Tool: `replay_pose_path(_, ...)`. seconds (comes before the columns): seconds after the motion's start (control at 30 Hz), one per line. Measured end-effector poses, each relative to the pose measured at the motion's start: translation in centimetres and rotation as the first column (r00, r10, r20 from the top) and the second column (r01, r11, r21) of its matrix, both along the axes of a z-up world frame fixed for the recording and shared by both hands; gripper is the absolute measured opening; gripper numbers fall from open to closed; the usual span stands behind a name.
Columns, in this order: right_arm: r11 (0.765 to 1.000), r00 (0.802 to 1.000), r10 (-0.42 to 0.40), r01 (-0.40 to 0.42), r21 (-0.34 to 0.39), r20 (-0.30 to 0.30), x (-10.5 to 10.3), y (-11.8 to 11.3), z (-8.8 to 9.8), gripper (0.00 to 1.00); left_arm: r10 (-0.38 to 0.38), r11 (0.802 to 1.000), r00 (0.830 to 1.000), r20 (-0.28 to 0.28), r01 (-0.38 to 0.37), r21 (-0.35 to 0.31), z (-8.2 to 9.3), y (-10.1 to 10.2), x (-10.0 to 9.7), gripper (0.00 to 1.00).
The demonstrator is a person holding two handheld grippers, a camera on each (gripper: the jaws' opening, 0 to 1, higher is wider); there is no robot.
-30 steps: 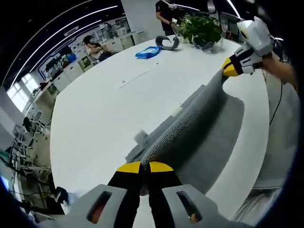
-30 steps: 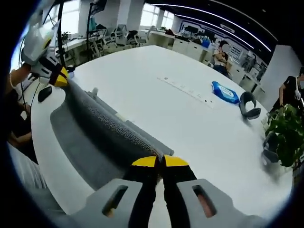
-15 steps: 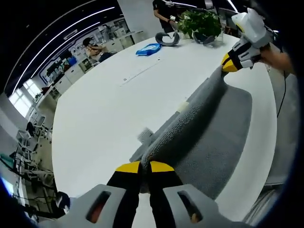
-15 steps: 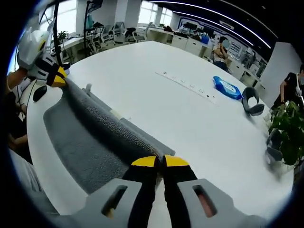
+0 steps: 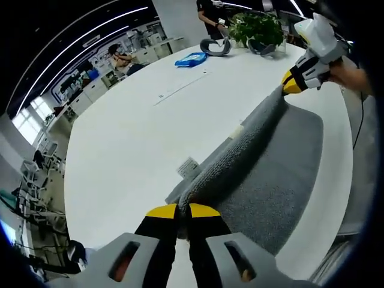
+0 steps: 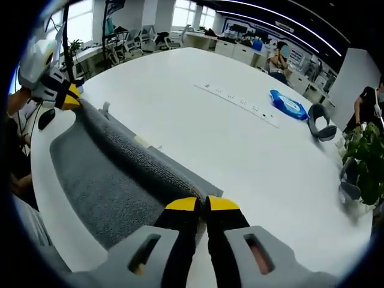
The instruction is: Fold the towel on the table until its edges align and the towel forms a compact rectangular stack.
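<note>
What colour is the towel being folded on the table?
Grey. The towel shows best in the left gripper view, lying on the white table.

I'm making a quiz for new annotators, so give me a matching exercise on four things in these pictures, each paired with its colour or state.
Things:
1. towel
2. left gripper
3. packet
4. plant

Colour or state:
A. blue, lying flat on the white table
B. green, leafy, at the table's far end
C. grey, stretched between both grippers
D. fingers yellow-tipped, shut on a towel corner

Pairs: 1-C, 2-D, 3-A, 4-B
</note>
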State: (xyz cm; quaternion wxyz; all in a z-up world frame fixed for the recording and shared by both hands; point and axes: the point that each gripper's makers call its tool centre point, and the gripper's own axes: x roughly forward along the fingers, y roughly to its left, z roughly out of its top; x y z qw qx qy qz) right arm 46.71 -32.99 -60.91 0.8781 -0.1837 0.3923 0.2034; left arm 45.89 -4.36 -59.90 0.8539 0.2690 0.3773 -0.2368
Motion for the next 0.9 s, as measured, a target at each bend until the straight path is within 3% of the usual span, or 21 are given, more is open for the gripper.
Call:
replay_pose_path(0.33, 1.0, 1.0, -0.025, 0.025, -0.01, -0.005, 0.7, -0.2, -1.3, 0.06, 0.013, 1.0, 1.0, 0.014, -0.013, 0.014, -1.7, 0.2, 1.7, 0.07)
replay_pose_path(0.47, 0.999, 0.999, -0.048, 0.048, -0.001, -0.002, 0.9, -0.4, -1.6, 0.07, 0.036, 0.999, 0.998, 0.047, -0.037, 0.014, -2.1, 0.4, 2.3, 0.08)
replay_pose_path(0.63, 0.997, 0.997, -0.074, 0.074, 0.012, 0.012, 1.1, -0.6, -1.6, 0.17, 0.038, 0.999, 0.998, 0.051, -0.038, 0.003, -2.3, 0.2, 2.4, 0.13)
replay_pose_path(0.9, 0.99, 0.993, -0.122, 0.121, 0.072, 0.009, -1.1, -1.2, -0.9, 0.18, 0.023, 0.999, 0.997, 0.075, -0.02, -0.043, -1.4, -0.1, 2.5, 0.15)
